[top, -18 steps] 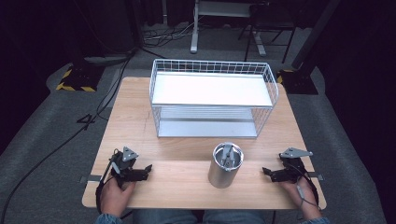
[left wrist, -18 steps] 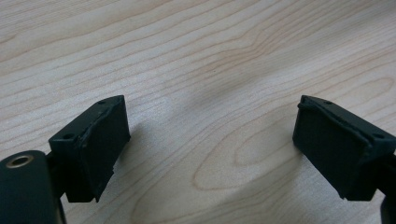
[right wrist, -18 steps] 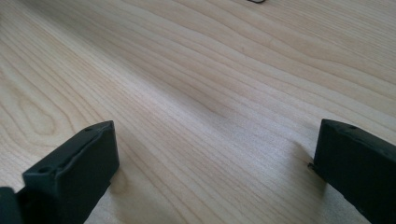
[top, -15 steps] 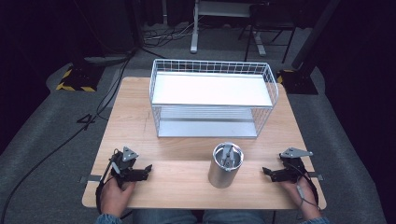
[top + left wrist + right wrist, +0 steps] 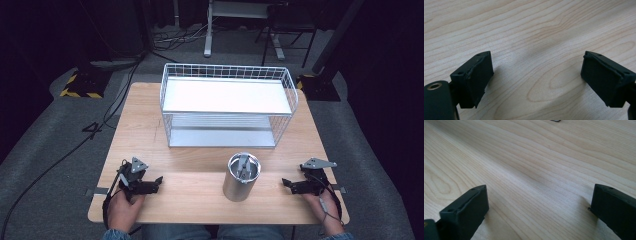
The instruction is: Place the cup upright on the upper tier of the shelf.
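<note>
A silver metal tumbler (image 5: pixel 242 177) with a lid stands upright near the front middle of the wooden table (image 5: pixel 200 165). My left gripper (image 5: pixel 158 181) rests on the table at the front left, jaws pointing right toward the tumbler, a good gap away from it. My right gripper (image 5: pixel 285 183) lies at the front right, jaws pointing left, a short way from the tumbler. In both gripper views the black jaws stand wide apart over bare wood: left gripper (image 5: pixel 536 77), right gripper (image 5: pixel 536 207). Nothing is between either pair.
A white wire two-tier rack (image 5: pixel 227 105) with a white top shelf stands at the back middle of the table. Cables trail over the grey carpet at the left, and stands rise behind the table.
</note>
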Demonstrator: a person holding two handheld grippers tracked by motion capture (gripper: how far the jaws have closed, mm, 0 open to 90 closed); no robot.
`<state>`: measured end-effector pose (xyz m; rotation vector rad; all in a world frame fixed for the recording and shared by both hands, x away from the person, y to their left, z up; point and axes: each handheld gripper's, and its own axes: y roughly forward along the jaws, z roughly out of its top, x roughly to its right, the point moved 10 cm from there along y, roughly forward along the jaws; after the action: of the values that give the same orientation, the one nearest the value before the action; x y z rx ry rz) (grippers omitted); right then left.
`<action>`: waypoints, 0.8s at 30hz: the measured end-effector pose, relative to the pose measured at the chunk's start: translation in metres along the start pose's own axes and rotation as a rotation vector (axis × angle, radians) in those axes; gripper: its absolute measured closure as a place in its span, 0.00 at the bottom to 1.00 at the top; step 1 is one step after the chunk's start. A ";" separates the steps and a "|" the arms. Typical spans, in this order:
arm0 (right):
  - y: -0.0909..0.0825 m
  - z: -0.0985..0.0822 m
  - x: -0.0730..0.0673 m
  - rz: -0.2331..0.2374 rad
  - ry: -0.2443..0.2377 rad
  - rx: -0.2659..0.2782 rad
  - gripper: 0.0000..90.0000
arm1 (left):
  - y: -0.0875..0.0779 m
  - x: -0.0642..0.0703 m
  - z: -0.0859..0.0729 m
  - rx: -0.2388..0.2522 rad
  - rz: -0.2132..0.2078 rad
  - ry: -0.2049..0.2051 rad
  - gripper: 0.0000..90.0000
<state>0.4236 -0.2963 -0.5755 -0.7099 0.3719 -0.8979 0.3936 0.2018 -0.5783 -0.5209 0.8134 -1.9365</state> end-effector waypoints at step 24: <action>-0.056 0.052 -0.054 0.162 -0.062 0.180 0.02 | 0.000 -0.001 0.001 -0.001 0.002 0.001 0.13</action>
<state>0.3896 -0.2551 -0.4990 -0.5323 0.2849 -0.7435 0.3945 0.2020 -0.5783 -0.5198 0.8155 -1.9341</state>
